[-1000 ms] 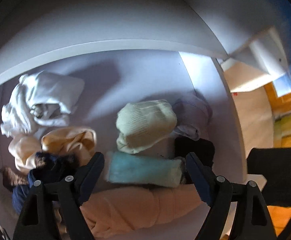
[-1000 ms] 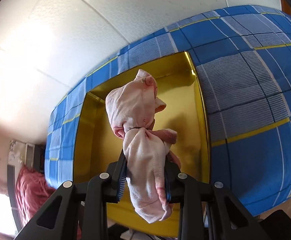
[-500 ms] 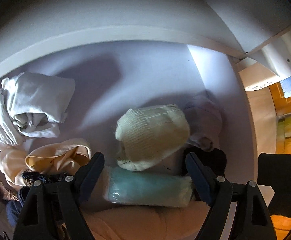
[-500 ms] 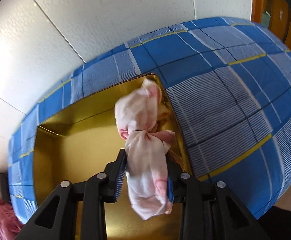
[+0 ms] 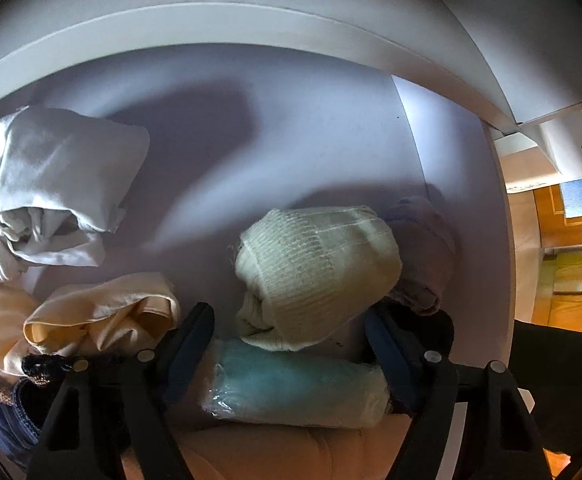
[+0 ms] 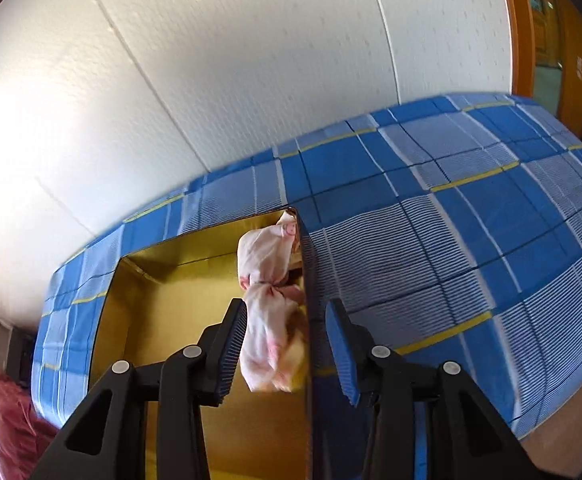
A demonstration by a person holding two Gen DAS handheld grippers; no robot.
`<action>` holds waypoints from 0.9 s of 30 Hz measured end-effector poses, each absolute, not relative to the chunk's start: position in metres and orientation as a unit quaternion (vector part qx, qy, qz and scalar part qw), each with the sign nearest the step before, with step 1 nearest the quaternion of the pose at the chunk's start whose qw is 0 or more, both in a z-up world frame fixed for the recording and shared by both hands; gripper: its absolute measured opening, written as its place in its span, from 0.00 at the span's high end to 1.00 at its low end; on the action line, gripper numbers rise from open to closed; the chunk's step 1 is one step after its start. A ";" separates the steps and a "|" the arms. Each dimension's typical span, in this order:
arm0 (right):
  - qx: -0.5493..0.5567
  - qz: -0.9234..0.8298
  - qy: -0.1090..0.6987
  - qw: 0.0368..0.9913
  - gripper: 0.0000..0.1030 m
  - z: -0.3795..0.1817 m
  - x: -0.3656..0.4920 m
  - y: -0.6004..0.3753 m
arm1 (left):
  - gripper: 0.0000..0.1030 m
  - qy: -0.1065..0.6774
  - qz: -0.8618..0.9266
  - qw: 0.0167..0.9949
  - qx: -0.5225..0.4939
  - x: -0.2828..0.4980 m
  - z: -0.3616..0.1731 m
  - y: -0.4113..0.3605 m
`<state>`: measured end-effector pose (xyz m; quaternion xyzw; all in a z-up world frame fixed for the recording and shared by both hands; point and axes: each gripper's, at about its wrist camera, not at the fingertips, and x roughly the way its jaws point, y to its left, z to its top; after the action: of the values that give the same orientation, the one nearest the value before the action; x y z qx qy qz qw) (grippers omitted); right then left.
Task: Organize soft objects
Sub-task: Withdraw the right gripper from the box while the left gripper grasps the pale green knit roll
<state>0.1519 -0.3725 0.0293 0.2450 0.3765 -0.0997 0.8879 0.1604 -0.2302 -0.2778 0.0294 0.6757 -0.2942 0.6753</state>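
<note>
A teal roll (image 5: 291,388) wrapped in clear film lies at the near side of a white drawer (image 5: 219,128). My left gripper (image 5: 287,314) straddles the roll; its jaws are closing, one at each end, and I see no squeeze on it. A cream knitted bundle (image 5: 315,268) lies just beyond the roll. In the right wrist view, a pink knotted cloth (image 6: 267,276) hangs inside a gold box (image 6: 179,296), against its right wall. My right gripper (image 6: 286,305) is opening around the cloth, with a clear gap at the right pad.
The drawer also holds a white crumpled cloth (image 5: 51,192), a peach satin piece (image 5: 91,320), a mauve bundle (image 5: 423,256), dark blue fabric (image 5: 11,420) and a peach item along its near edge. The gold box sits on a blue checked bedspread (image 6: 471,220) by a white wall.
My left gripper has sunk toward the teal roll and narrowed a little. My right gripper has let go of the pink cloth, which now sits at the box's right wall.
</note>
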 end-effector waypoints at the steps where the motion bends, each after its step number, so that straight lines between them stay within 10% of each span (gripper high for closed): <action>1: 0.242 -0.095 0.375 0.890 0.60 0.029 0.146 -0.373 | 0.26 0.675 -0.293 0.676 0.029 0.161 -0.278 -0.230; 13: 0.118 -0.053 0.376 0.918 0.60 -0.017 0.023 -0.353 | 0.30 0.673 -0.294 0.678 0.033 0.150 -0.284 -0.240; 27: 0.092 -0.026 0.626 0.774 0.60 -0.192 0.020 -0.327 | 0.53 0.666 -0.287 0.688 0.019 0.139 -0.283 -0.228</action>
<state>0.0199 -0.3272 -0.1915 0.0924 0.6261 -0.0264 0.7738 0.1389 -0.2276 -0.2827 0.0191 0.6664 -0.2865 0.6881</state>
